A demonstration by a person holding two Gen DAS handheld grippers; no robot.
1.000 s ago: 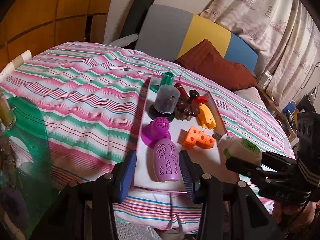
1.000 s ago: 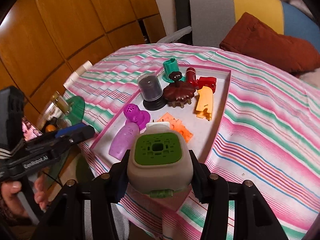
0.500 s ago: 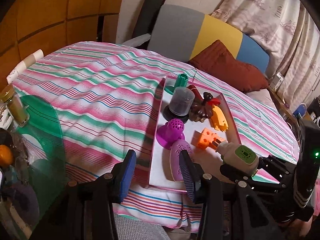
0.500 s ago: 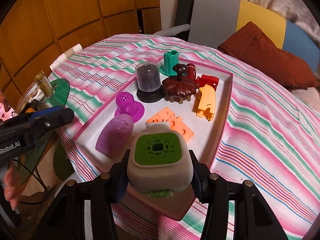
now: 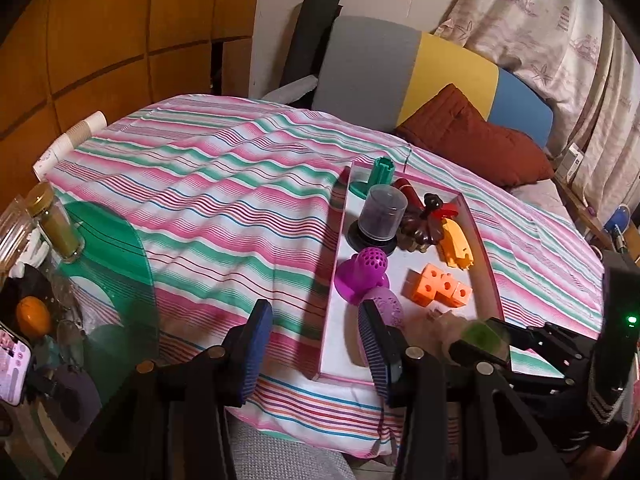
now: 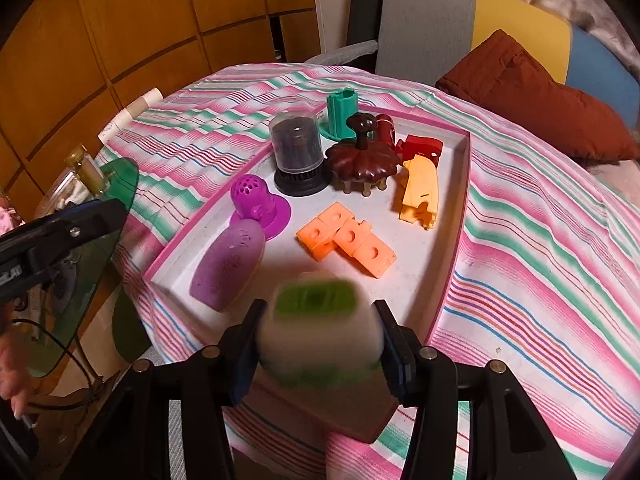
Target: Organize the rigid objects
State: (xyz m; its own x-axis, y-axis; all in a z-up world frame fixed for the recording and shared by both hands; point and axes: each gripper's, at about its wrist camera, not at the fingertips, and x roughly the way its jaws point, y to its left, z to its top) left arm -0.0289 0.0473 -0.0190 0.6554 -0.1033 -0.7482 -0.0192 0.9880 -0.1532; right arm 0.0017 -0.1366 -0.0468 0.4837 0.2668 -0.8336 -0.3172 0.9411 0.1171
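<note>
A pink-rimmed white tray (image 6: 456,216) lies on the striped bed and holds several toys: a purple oval piece (image 6: 228,270), a magenta perforated cap (image 6: 256,200), orange cubes (image 6: 348,240), a yellow piece (image 6: 420,188), a brown mushroom shape (image 6: 362,158), a clear cup on a black base (image 6: 298,152). My right gripper (image 6: 318,334) is shut on a beige block with a green top (image 6: 318,320), blurred, over the tray's near end. My left gripper (image 5: 316,344) is open and empty at the tray's near left rim (image 5: 330,280).
A green glass side table (image 5: 108,264) with a jar (image 5: 56,224) and clutter stands left of the bed. A brown cushion (image 5: 472,136) and a grey-yellow-blue headboard lie behind. Striped bedding (image 6: 540,260) spreads right of the tray.
My left gripper has drawn back and left, off the purple oval piece. My right gripper has shifted with the green-topped block, which now looks motion-blurred.
</note>
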